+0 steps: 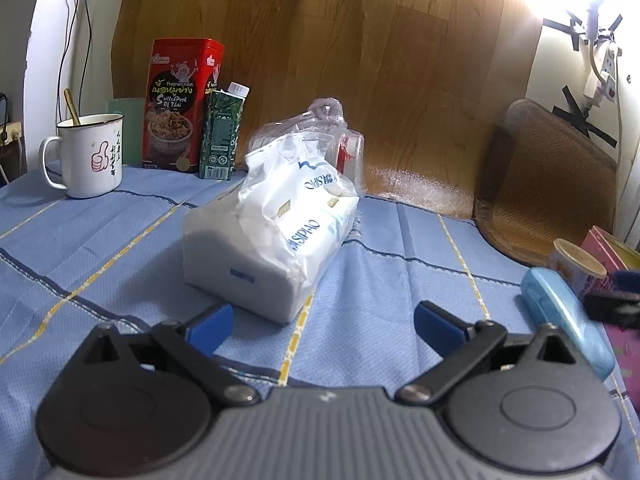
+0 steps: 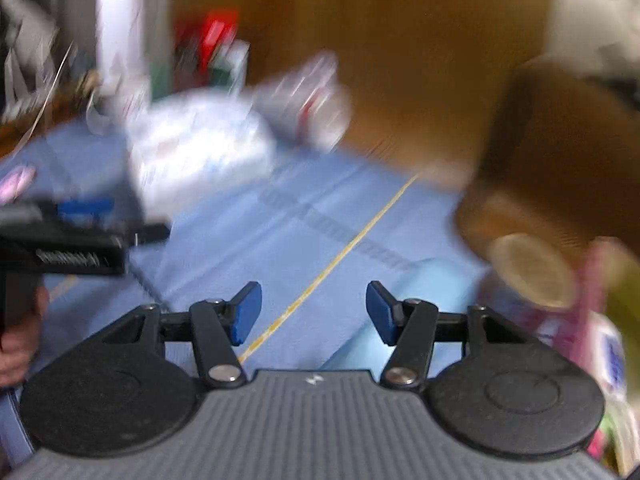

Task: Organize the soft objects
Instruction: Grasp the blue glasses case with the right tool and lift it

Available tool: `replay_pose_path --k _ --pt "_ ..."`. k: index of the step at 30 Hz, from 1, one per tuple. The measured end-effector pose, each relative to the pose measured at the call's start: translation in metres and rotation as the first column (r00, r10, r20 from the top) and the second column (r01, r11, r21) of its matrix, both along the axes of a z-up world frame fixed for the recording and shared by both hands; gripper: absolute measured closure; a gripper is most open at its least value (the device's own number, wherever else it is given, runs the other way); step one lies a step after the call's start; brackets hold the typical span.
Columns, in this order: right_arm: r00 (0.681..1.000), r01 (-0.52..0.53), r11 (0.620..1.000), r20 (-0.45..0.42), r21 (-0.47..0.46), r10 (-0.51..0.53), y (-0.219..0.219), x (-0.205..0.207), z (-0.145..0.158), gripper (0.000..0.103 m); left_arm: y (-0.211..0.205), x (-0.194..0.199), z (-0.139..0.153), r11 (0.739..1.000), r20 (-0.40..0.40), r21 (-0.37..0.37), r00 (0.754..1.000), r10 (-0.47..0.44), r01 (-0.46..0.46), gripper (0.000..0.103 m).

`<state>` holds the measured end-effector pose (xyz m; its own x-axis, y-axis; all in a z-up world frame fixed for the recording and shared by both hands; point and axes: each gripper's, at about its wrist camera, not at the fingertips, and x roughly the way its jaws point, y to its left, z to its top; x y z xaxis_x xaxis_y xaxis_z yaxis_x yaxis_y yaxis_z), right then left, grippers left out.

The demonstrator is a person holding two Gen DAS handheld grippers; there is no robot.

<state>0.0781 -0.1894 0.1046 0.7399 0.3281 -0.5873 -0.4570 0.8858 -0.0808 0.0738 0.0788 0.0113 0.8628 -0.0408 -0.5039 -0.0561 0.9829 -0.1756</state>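
A white soft tissue pack (image 1: 268,236) in crinkled plastic lies on the blue checked tablecloth (image 1: 100,248), just ahead of my left gripper (image 1: 324,330), which is open and empty. A clear plastic bag (image 1: 320,132) with something red inside sits behind the pack. In the blurred right wrist view the tissue pack (image 2: 200,152) is at the left, the clear bag (image 2: 308,100) behind it. My right gripper (image 2: 314,314) is open and empty above the cloth. The left gripper (image 2: 76,236) shows at that view's left edge.
A white mug (image 1: 88,156), a red tin (image 1: 180,104) and a green carton (image 1: 222,136) stand at the back left. A light blue case (image 1: 568,316), a small round can (image 1: 578,268) and a pink box (image 1: 608,248) lie at the right. A woven chair (image 1: 548,184) stands beyond the table edge.
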Motion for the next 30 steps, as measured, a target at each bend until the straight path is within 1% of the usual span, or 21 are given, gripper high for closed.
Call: replay_pose_path --k 2,4,5,8,10,11,13,14,15,16,17,18,19,20,21,22,24,26,27,29,30 --pt "0.992 0.094 0.995 0.083 0.042 -0.097 -0.007 -0.016 0.0 0.013 -0.003 0.001 0.0 1.0 -0.005 0.017 1.0 0.0 0.0 0.002" --pt "0.977 0.159 0.987 0.143 0.02 -0.161 -0.004 -0.02 -0.007 0.012 -0.005 0.001 0.0 0.999 -0.008 0.034 1.0 0.001 -0.001 0.002" --pt "0.976 0.171 0.985 0.139 0.006 -0.17 -0.002 -0.017 -0.011 0.012 -0.006 0.001 -0.001 0.999 -0.007 0.04 1.0 0.002 -0.002 0.002" --pt "0.977 0.188 0.982 0.102 -0.022 -0.185 0.004 -0.002 -0.029 0.013 -0.007 0.0 -0.001 0.999 -0.006 0.053 1.0 0.006 -0.005 0.002" --pt "0.973 0.224 0.974 0.067 -0.031 -0.221 -0.003 0.005 -0.039 0.013 -0.008 0.001 -0.001 0.998 -0.01 0.061 1.0 0.008 -0.007 0.002" --pt "0.97 0.243 0.97 0.037 -0.018 -0.242 -0.007 0.008 -0.042 0.014 -0.009 0.002 -0.001 0.998 -0.012 0.063 1.0 0.007 -0.006 0.002" --pt "0.962 0.273 0.961 -0.036 0.04 -0.272 -0.019 0.011 -0.046 0.016 -0.009 0.002 -0.001 0.998 -0.013 0.065 1.0 -0.001 0.002 0.003" --pt "0.959 0.28 0.958 -0.063 0.061 -0.276 -0.021 0.009 -0.048 0.025 -0.01 0.003 -0.001 0.998 -0.014 0.065 1.0 -0.009 0.01 0.003" --pt "0.959 0.272 0.96 -0.098 0.072 -0.265 -0.025 0.007 -0.051 0.046 -0.01 0.003 -0.001 0.998 -0.016 0.064 1.0 -0.019 0.019 0.003" --pt "0.959 0.265 0.961 -0.122 0.08 -0.254 -0.026 0.005 -0.054 0.047 -0.011 0.003 -0.001 0.997 -0.021 0.059 0.999 -0.039 0.04 0.004" --pt "0.961 0.261 0.96 -0.121 0.098 -0.248 -0.026 -0.002 -0.055 0.047 -0.011 0.004 0.0 0.997 -0.031 0.046 0.997 -0.065 0.066 0.004" --pt "0.964 0.249 0.962 -0.126 0.115 -0.234 -0.027 -0.011 -0.054 0.047 -0.011 0.005 0.0 0.995 -0.051 0.025 0.994 -0.096 0.097 0.004" --pt "0.966 0.24 0.962 -0.132 0.133 -0.222 -0.027 -0.018 -0.053 0.047 -0.011 0.006 0.0 0.992 -0.082 -0.014 0.988 -0.128 0.128 0.004" --pt "0.967 0.232 0.961 -0.142 0.153 -0.211 -0.028 -0.024 -0.053 0.047 -0.011 0.007 -0.001 0.983 -0.118 -0.083 0.978 -0.172 0.163 0.004" --pt "0.968 0.223 0.958 -0.158 0.18 -0.195 -0.029 -0.031 -0.053 0.047 -0.013 0.004 -0.001 0.972 -0.13 -0.139 0.969 -0.208 0.19 0.003" --pt "0.967 0.213 0.953 -0.185 0.216 -0.175 -0.03 -0.037 -0.053 0.047 -0.018 -0.001 0.001 0.961 -0.129 -0.175 0.962 -0.239 0.215 0.003" --pt "0.968 0.19 0.943 -0.214 0.273 -0.133 -0.029 -0.049 -0.054 0.047 -0.032 -0.006 0.005 0.934 -0.142 -0.223 0.939 -0.314 0.279 0.003" --pt "0.968 0.166 0.936 -0.233 0.31 -0.095 -0.025 -0.059 -0.054 0.047 -0.047 -0.007 0.008 0.921 -0.162 -0.23 0.92 -0.356 0.315 0.004" --pt "0.967 0.15 0.931 -0.244 0.332 -0.069 -0.024 -0.063 -0.055 0.047 -0.055 -0.006 0.009 0.916 -0.176 -0.224 0.91 -0.374 0.333 0.008" --pt "0.964 0.118 0.914 -0.266 0.387 -0.012 -0.022 -0.07 -0.055 0.047 -0.066 -0.004 0.007 0.907 -0.203 -0.226 0.894 -0.4 0.354 0.023" --pt "0.963 0.105 0.908 -0.269 0.406 0.009 -0.023 -0.072 -0.055 0.047 -0.07 -0.003 0.007 0.898 -0.208 -0.246 0.885 -0.417 0.365 0.033"
